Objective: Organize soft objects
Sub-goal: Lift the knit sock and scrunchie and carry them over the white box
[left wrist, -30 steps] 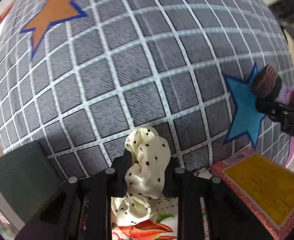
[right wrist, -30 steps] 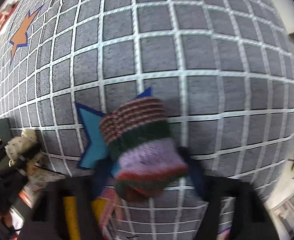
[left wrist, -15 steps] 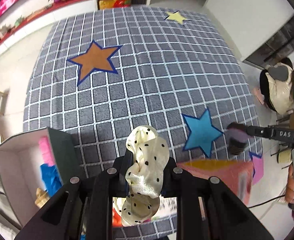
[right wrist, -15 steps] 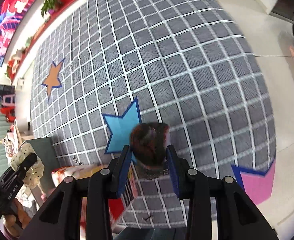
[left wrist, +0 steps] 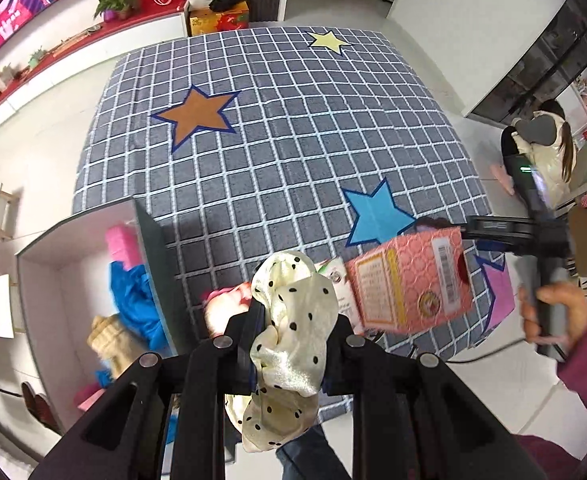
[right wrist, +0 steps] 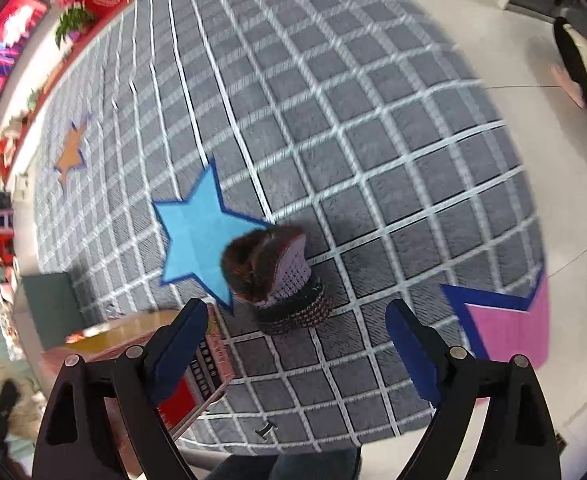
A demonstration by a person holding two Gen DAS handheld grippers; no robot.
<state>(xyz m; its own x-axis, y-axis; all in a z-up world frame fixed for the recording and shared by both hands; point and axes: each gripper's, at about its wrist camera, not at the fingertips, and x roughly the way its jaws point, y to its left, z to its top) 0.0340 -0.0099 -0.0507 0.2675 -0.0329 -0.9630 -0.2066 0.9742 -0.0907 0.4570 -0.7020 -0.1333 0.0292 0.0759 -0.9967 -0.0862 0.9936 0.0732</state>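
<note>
My left gripper (left wrist: 293, 320) is shut on a cream polka-dot scrunchie (left wrist: 291, 332) and holds it high above the grey checked rug (left wrist: 277, 152). My right gripper (right wrist: 297, 312) is open with its blue pads wide apart. A striped knitted hat (right wrist: 277, 280) lies on the rug just beyond its fingertips, beside the blue star (right wrist: 197, 236). An open box (left wrist: 73, 292) at the left holds several soft items in pink, blue and beige.
A pink carton (left wrist: 409, 280) stands on the rug by the blue star (left wrist: 377, 216); it also shows in the right wrist view (right wrist: 165, 360). A pink star (right wrist: 505, 320) lies at the rug's right corner. A seated person (left wrist: 541, 160) is off the rug at right.
Both grippers rose high above the rug. My right gripper opened and let go of the knitted hat, which now lies on the rug. The left still holds the scrunchie.
</note>
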